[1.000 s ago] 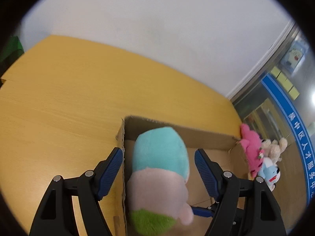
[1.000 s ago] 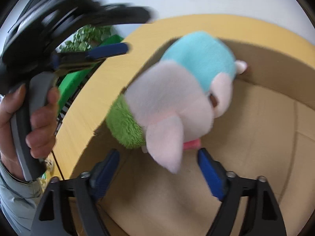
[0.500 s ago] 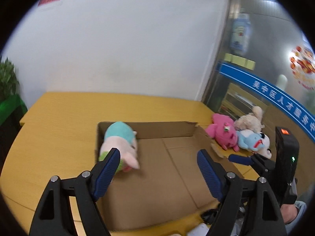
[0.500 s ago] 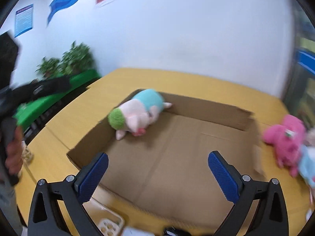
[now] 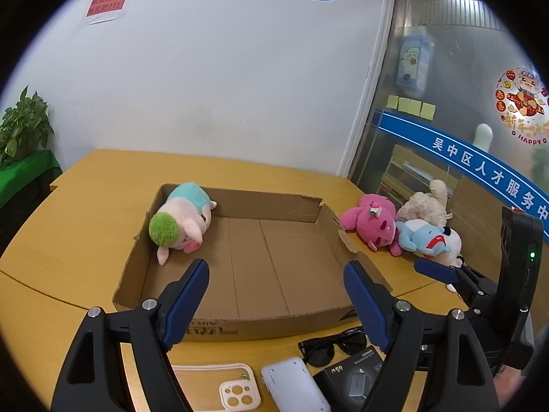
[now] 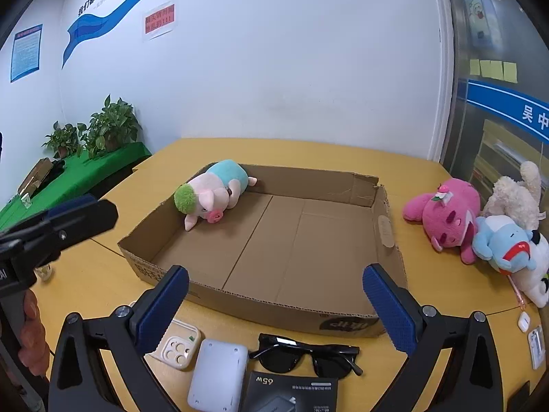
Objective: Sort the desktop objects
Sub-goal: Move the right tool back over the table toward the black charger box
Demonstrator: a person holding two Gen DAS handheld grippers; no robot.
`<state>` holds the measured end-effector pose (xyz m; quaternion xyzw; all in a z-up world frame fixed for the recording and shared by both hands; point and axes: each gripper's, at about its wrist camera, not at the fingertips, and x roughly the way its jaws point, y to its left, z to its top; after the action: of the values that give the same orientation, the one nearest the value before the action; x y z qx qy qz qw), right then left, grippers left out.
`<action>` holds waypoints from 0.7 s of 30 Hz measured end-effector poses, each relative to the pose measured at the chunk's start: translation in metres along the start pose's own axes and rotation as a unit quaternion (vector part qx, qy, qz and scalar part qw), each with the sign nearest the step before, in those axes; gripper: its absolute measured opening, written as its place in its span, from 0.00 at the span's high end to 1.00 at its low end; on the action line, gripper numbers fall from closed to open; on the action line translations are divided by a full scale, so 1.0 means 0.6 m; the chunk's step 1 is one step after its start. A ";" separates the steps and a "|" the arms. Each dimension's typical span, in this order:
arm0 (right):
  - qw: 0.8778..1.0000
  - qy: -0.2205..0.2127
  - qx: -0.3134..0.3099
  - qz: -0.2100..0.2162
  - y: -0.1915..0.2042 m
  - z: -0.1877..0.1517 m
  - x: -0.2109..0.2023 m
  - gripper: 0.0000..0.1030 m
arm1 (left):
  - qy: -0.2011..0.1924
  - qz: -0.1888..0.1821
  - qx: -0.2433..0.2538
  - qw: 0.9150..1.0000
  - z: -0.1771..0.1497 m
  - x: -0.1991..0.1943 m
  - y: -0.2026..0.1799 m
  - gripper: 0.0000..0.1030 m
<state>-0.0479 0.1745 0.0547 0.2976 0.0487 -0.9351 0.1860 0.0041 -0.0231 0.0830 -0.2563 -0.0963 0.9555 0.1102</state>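
A pig plush [image 5: 182, 219] [image 6: 212, 192] with a teal back and a green tuft lies on its side in the far left corner of the shallow cardboard box [image 5: 240, 326] [image 6: 274, 309]. My left gripper [image 5: 274, 271] hovers open over the box's near edge with nothing between its fingers. My right gripper [image 6: 274, 271] is wide open and empty, also at the near edge. To the right of the box a pink plush [image 5: 370, 219] [image 6: 442, 213], a cream plush [image 5: 425, 206] [image 6: 514, 195] and a blue plush [image 5: 422, 237] [image 6: 501, 243] lie huddled together.
On the desk in front of the box lie black sunglasses [image 5: 329, 346] [image 6: 302, 353], a cream phone case [image 5: 236, 391] [image 6: 178, 346], a white power bank [image 5: 291, 388] [image 6: 219, 377] and a black charger box [image 5: 357, 377] [image 6: 291, 391]. A small white case [image 6: 523, 321] lies at the right. Potted plants [image 6: 103, 130] stand far left.
The pig plush, between the fingers a second ago, now lies in the box. Both grippers have drawn back and risen, bringing the desk's front items into view.
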 end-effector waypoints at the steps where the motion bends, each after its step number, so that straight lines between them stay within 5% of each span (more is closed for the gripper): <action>1: 1.000 -0.001 0.001 0.001 -0.001 -0.003 -0.001 0.00 | 0.002 0.001 0.005 1.000 -0.004 -0.006 -0.004 0.21; 5: 1.000 -0.003 0.011 0.006 -0.001 -0.003 -0.014 0.00 | 0.020 0.027 0.026 0.999 -0.010 -0.007 -0.021 0.21; 21: 1.000 0.001 0.014 0.007 0.012 -0.028 -0.060 0.00 | 0.032 0.033 0.029 0.999 -0.035 -0.026 -0.025 0.22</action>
<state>-0.0093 0.1827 0.0618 0.3011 0.0338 -0.9341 0.1888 0.0303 -0.0102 0.0761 -0.2863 -0.0562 0.9523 0.0895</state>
